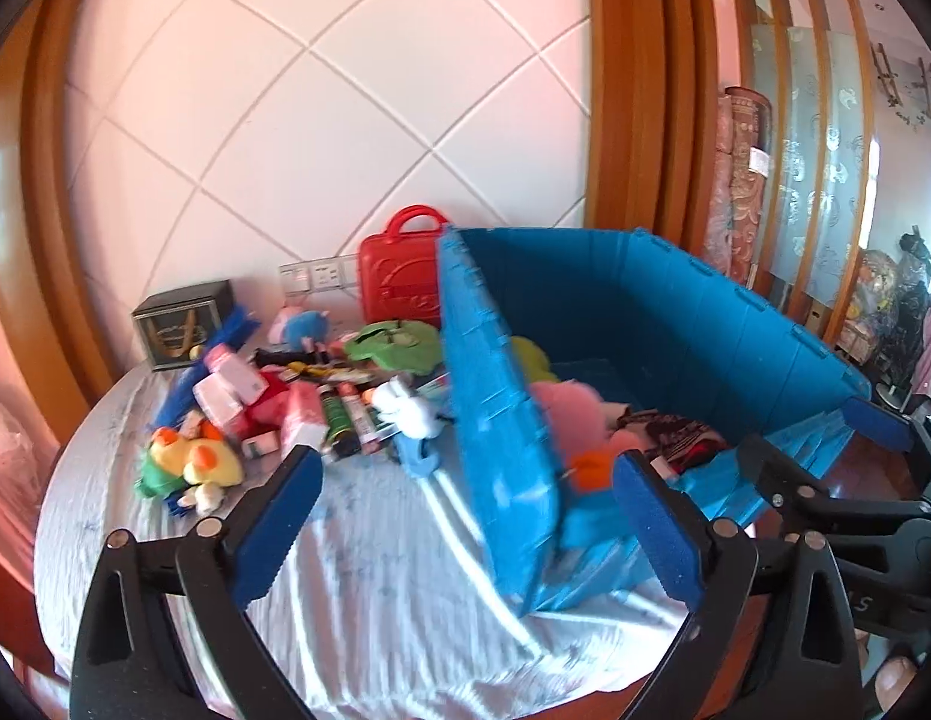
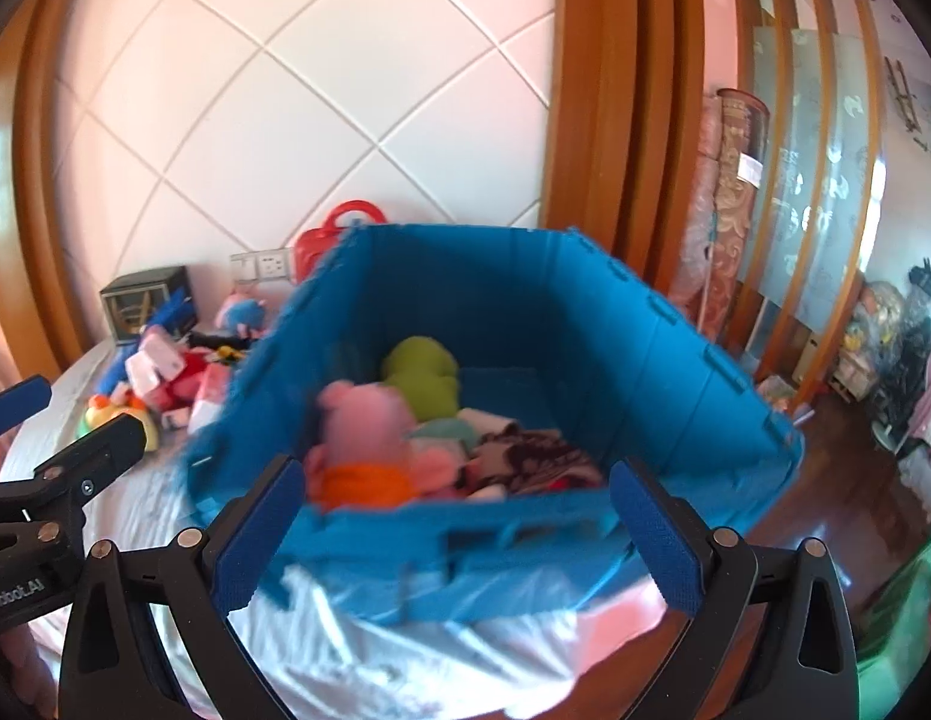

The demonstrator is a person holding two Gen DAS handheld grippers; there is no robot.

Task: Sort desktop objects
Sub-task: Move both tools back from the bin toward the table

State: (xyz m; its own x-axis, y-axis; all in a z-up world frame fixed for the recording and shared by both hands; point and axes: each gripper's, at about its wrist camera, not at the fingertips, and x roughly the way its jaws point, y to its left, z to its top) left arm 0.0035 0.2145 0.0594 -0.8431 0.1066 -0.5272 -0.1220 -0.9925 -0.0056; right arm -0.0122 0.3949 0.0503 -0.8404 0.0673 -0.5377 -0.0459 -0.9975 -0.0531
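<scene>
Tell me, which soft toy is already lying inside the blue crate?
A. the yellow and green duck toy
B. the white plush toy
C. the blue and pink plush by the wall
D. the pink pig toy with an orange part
D: the pink pig toy sits inside the blue crate beside a green plush, while the other toys lie out on the table.

Ahead of the hand-held gripper, a ribbed blue plastic crate [image 2: 585,324] holds fuzzy plush toys [image 2: 369,420] on wrinkled pale cloth [image 1: 369,570].
</scene>
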